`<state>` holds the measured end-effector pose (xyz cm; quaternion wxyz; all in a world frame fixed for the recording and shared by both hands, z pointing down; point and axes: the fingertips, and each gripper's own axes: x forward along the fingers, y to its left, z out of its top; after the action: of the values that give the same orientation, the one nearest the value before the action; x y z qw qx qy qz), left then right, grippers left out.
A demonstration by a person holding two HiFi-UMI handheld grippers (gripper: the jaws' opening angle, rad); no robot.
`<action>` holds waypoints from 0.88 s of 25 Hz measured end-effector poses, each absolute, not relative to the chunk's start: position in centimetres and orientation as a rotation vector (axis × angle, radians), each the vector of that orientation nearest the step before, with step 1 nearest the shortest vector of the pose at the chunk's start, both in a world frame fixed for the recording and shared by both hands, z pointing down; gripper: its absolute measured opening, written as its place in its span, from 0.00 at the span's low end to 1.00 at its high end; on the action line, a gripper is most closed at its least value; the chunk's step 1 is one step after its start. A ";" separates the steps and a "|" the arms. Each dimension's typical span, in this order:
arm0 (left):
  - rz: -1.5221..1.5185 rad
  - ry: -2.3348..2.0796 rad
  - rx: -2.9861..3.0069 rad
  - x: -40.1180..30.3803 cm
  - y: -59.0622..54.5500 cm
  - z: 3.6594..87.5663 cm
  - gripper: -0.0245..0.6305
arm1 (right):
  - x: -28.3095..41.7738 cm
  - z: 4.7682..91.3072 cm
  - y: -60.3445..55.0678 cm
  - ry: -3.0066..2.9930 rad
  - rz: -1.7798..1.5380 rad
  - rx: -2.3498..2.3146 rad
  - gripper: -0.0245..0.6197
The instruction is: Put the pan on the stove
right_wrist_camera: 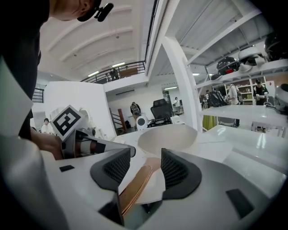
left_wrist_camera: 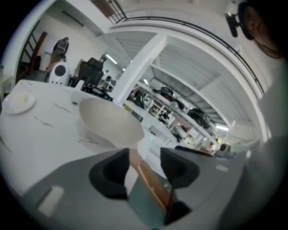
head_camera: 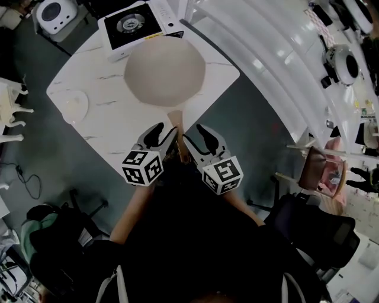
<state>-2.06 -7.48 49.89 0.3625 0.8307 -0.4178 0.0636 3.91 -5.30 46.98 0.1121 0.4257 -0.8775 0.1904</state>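
Observation:
The beige round pan (head_camera: 164,71) sits on the white marble table (head_camera: 89,77), just in front of the white single-burner stove (head_camera: 133,26). Its wooden handle (head_camera: 176,118) points toward me. My left gripper (head_camera: 166,135) and right gripper (head_camera: 195,137) meet at the handle's end from either side. In the left gripper view the handle (left_wrist_camera: 146,179) lies between the jaws of the left gripper (left_wrist_camera: 143,157), against the left pad, with a gap to the right pad. In the right gripper view the handle (right_wrist_camera: 135,186) lies between the jaws of the right gripper (right_wrist_camera: 145,157), with a gap to the right pad.
A small white plate (head_camera: 75,106) lies near the table's left corner. A white round appliance (head_camera: 54,15) stands beyond the table at the top left. Chairs stand at the right (head_camera: 323,168) and lower left. The table's front edge runs just under the grippers.

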 end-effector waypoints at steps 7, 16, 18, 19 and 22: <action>0.139 -0.969 2.024 -1.5 -7.5 52.1 0.40 | 3.5 49.4 -4.8 -2.556 0.636 1.122 0.33; 0.071 -0.756 1.865 -0.3 -7.4 55.2 0.48 | 2.6 52.8 -3.5 -2.507 0.907 0.966 0.37; 0.048 -0.681 1.840 0.3 -7.3 55.5 0.48 | 2.3 53.3 -2.9 -2.499 1.012 0.906 0.38; 0.037 -0.637 1.825 0.6 -7.3 55.6 0.48 | 2.2 53.5 -2.7 -2.492 1.073 0.886 0.38; -0.004 -0.506 1.767 1.3 -7.0 56.0 0.49 | 2.0 54.2 -2.3 -2.465 1.257 0.841 0.39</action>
<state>1.33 -7.01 56.01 0.6065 0.7644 -0.2188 -0.0018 2.02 -2.25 54.16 0.1246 0.2886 -0.8457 0.4313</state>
